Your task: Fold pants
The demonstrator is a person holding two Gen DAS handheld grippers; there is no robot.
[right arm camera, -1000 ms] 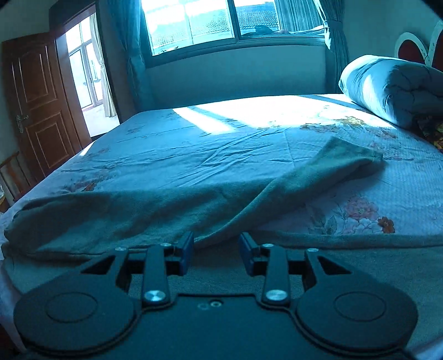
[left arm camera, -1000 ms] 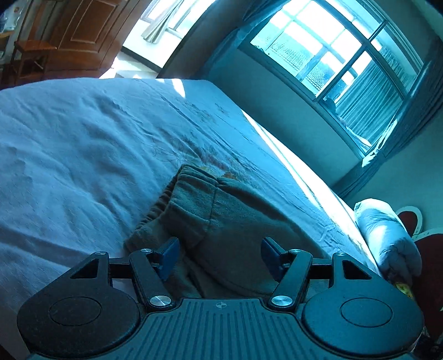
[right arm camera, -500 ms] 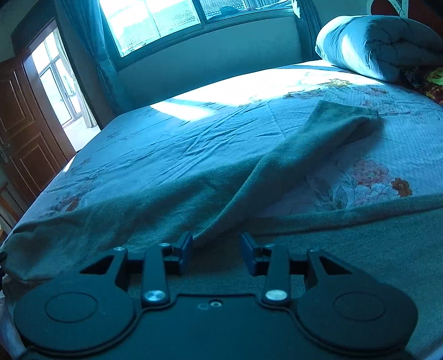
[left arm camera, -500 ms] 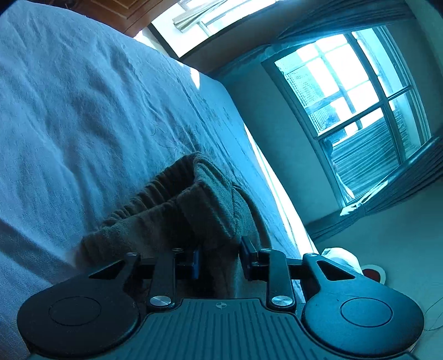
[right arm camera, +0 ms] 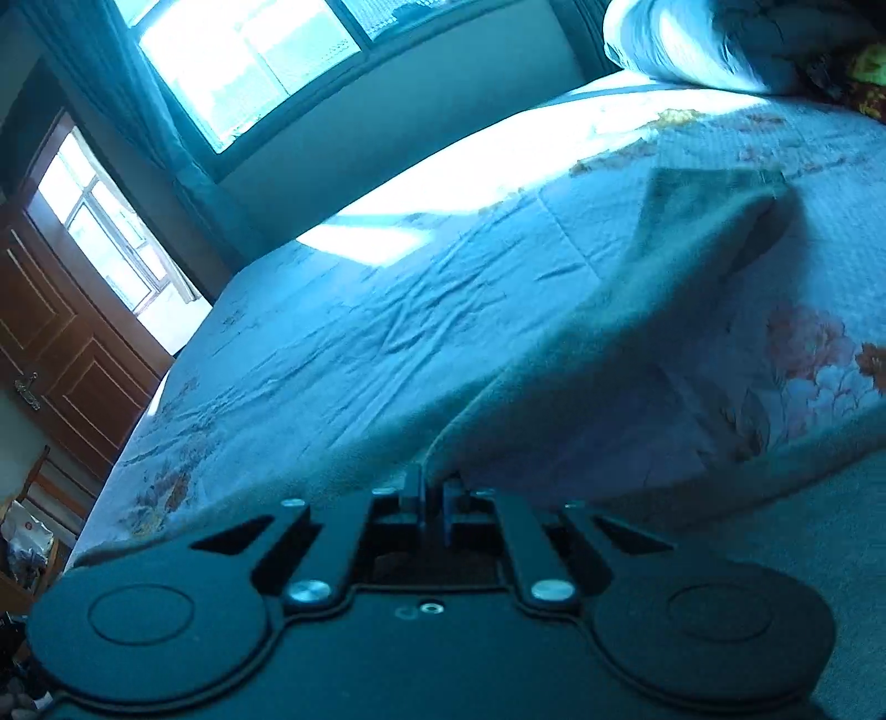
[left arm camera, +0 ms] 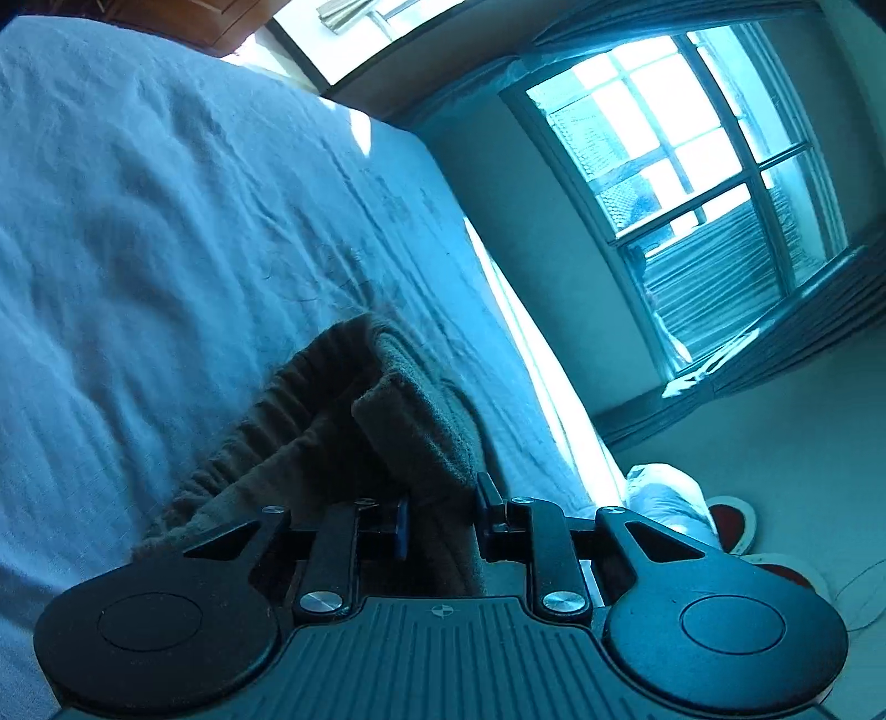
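Observation:
Dark grey-green pants lie on a blue bed. In the left wrist view my left gripper (left arm camera: 440,523) is shut on a thick fold of the pants (left arm camera: 421,421) near the ribbed waistband (left arm camera: 277,421), lifted off the bedsheet (left arm camera: 166,221). In the right wrist view my right gripper (right arm camera: 434,490) is shut on the edge of a pant leg (right arm camera: 637,310), which stretches taut and raised toward its far end at the upper right. Another part of the pants (right arm camera: 803,526) lies flat at the lower right.
The flowered bedsheet (right arm camera: 387,310) spreads wide and wrinkled. A rolled quilt (right arm camera: 720,39) sits at the head of the bed and also shows in the left wrist view (left arm camera: 664,498). A window (left arm camera: 692,166), curtains and a wooden door (right arm camera: 50,332) stand around the bed.
Both grippers closed on the pants: the left on the waistband fold, the right on the leg edge. Both have lifted and tilted, pulling the fabric up off the bed.

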